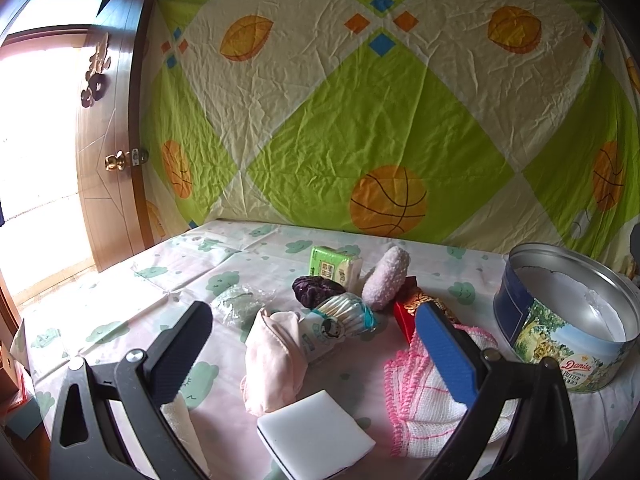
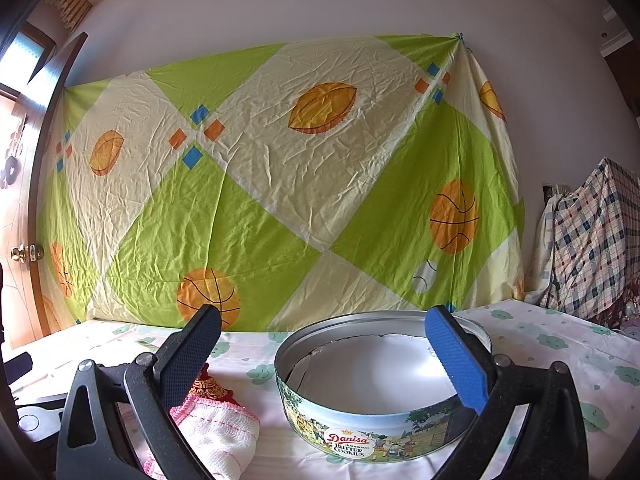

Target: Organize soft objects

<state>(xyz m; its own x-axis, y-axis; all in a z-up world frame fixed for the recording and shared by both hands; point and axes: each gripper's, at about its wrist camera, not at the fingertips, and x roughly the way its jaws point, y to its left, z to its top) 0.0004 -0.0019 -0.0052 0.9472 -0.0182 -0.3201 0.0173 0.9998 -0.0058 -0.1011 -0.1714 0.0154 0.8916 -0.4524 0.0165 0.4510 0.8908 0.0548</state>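
Note:
Several soft items lie on the table in the left wrist view: a pink cloth point(image 1: 274, 360), a white sponge point(image 1: 316, 436), a pink-edged white washcloth point(image 1: 424, 400), a striped sock bundle point(image 1: 348, 314), a dark purple scrunchie point(image 1: 316, 290), a fuzzy pink roll point(image 1: 386, 278) and a green tissue pack point(image 1: 334, 266). My left gripper point(image 1: 316, 344) hovers open above them, holding nothing. The open Danisa cookie tin point(image 1: 568, 320) stands at the right. My right gripper point(image 2: 324, 350) is open over the empty tin point(image 2: 360, 412), beside the washcloth point(image 2: 216, 436).
A red and gold item point(image 1: 412, 310) lies behind the washcloth, and a clear bag point(image 1: 236, 304) lies left of the pile. A patterned sheet point(image 2: 280, 184) hangs behind the table. A wooden door point(image 1: 108, 140) is at the left; a plaid cloth point(image 2: 588, 240) is at the right.

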